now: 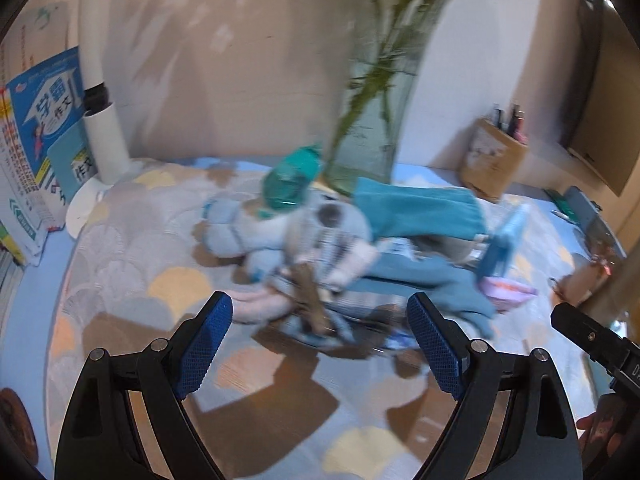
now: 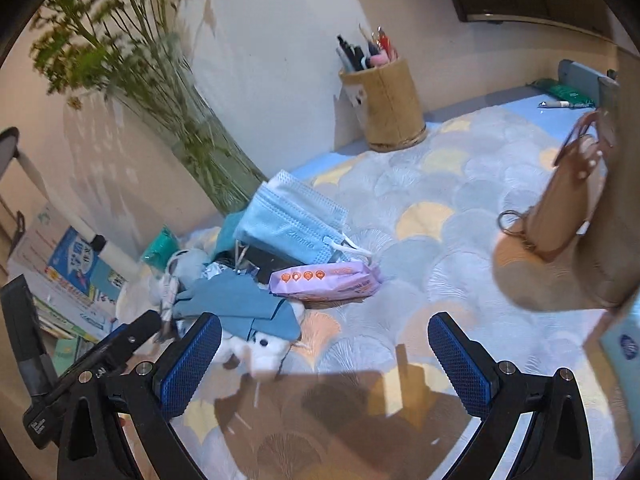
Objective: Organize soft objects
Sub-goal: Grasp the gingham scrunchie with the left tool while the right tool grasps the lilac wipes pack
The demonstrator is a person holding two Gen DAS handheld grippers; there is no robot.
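Left wrist view. The left gripper (image 1: 320,344) stands released, its blue pads wide apart with nothing between them, above a scallop-patterned mat (image 1: 132,248). Just beyond the pads lies the pile (image 1: 320,248) of soft things, blurred in this frame: a pale blue plush (image 1: 236,228) at the left, a teal cloth (image 1: 416,210) with its long axis running left to right across the top, a darker blue cloth (image 1: 424,280) below it reaching toward the right, and a pink roll (image 1: 260,304) at the near left edge. A teal cap-like item (image 1: 290,182) sits on top, touching the foot of a glass vase (image 1: 372,120) holding green stems. Books (image 1: 44,136) lean at far left; a pen holder (image 1: 494,160) stands at right.

Right wrist view. The right gripper (image 2: 324,360) is likewise released, its pads empty over the mat (image 2: 440,208). The pile (image 2: 260,272) lies to the left of centre, in front of the vase (image 2: 192,136). A stack of blue face masks (image 2: 292,222) tilts on top, long axis sloping down to the right. Beneath it a lilac wipes pack (image 2: 324,282) lies nearly level, pointing right. A blue cloth (image 2: 240,308) drapes over a white plush (image 2: 264,350) next to the left pad. A tan bag (image 2: 560,208) stands well apart at right.
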